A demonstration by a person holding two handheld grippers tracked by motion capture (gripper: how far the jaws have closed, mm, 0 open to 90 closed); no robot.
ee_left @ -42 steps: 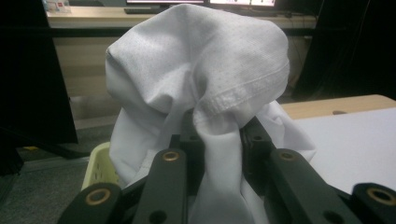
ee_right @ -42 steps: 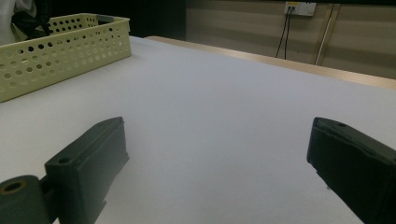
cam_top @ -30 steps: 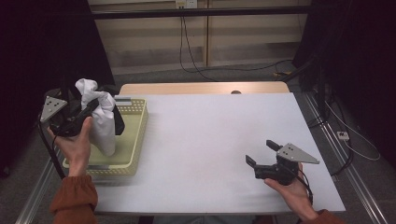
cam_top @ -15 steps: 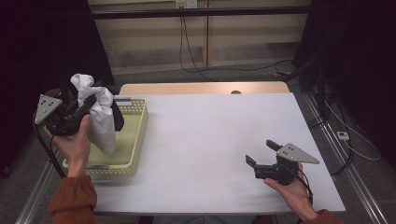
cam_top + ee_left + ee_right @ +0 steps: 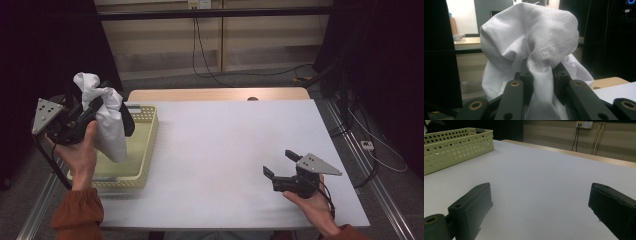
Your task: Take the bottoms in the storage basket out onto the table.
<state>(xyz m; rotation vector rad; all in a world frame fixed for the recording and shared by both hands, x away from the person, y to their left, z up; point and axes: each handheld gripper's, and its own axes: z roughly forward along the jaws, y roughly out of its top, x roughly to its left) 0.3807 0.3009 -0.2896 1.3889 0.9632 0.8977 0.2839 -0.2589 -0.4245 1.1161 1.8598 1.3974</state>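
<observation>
Nearest the person, the right hand-held gripper (image 5: 281,166) rests low over the near right part of the bench (image 5: 225,150), supported from below by the right hand (image 5: 312,205). Its jaws stand wide apart with nothing between them. In the right gripper view the two black jaws rise from the bottom corners, and bare white bench surface (image 5: 536,182) lies in the gap between them. A grey three-cornered plate (image 5: 318,164) sits on top of this hand-held gripper.

At the left, the left hand (image 5: 80,155) holds the left hand-held gripper (image 5: 95,114) raised above the bench edge, with an orange-brown sleeve (image 5: 77,215) showing at the forearm. This hand-held gripper is clamped on a white cloth (image 5: 107,122). In the left gripper view, the jaws close tightly on a bunched fold of the white cloth (image 5: 534,50); a stitched hem runs across the fold just above the jaws. The upper part of the cloth bulges above the jaws, and the remainder hangs down on both sides.

The cloth hangs in the air above the pale yellow perforated basket (image 5: 145,150); its lower end reaches down to about rim level, and contact with the basket cannot be determined. The basket stands on the left edge of the bench, well apart from the right hand-held gripper.

Beyond the bench, black cables (image 5: 210,60) trail down a pale wall panel from a socket (image 5: 199,4).
</observation>
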